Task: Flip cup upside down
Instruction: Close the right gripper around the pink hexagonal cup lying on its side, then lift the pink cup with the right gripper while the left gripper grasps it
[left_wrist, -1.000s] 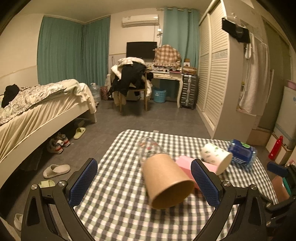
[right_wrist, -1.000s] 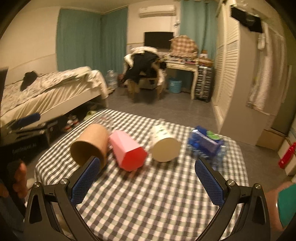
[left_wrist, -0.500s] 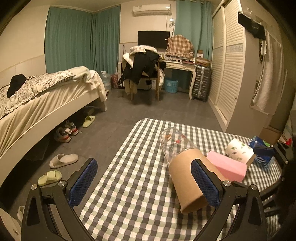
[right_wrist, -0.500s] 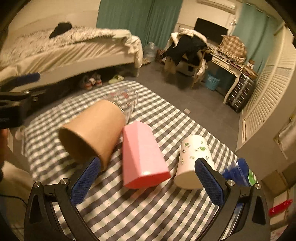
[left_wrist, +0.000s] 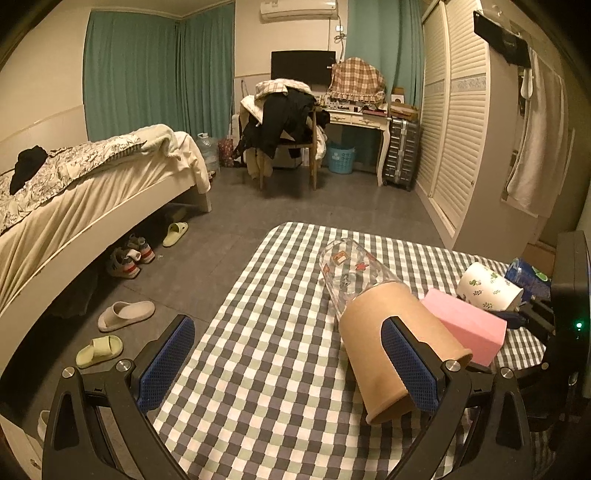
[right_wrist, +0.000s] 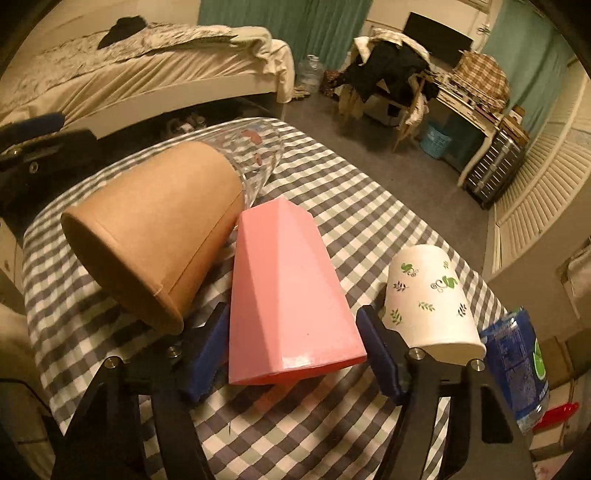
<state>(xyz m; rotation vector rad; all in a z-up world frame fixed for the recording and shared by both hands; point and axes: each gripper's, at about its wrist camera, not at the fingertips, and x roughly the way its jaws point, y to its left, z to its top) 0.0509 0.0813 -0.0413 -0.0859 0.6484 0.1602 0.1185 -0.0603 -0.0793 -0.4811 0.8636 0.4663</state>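
Observation:
Several cups lie on their sides on the checked table (left_wrist: 266, 369): a clear glass (left_wrist: 347, 273), a brown paper cup (left_wrist: 391, 339), a pink faceted cup (right_wrist: 288, 295) and a white leaf-print cup (right_wrist: 428, 299). My right gripper (right_wrist: 295, 354) is open, its pads on either side of the pink cup's wide end, close to it; contact is unclear. My left gripper (left_wrist: 288, 365) is open and empty above the table, its right pad in front of the brown cup. The pink cup also shows in the left wrist view (left_wrist: 465, 325).
A blue plastic pack (right_wrist: 517, 369) lies at the table's right edge beside the white cup. The bed (left_wrist: 74, 206), slippers (left_wrist: 125, 310) and floor lie left of the table. A wardrobe (left_wrist: 461, 129) stands to the right.
My right gripper has moved forward and down and narrowed around the pink cup's wide end. My left gripper has drifted slightly left, staying open.

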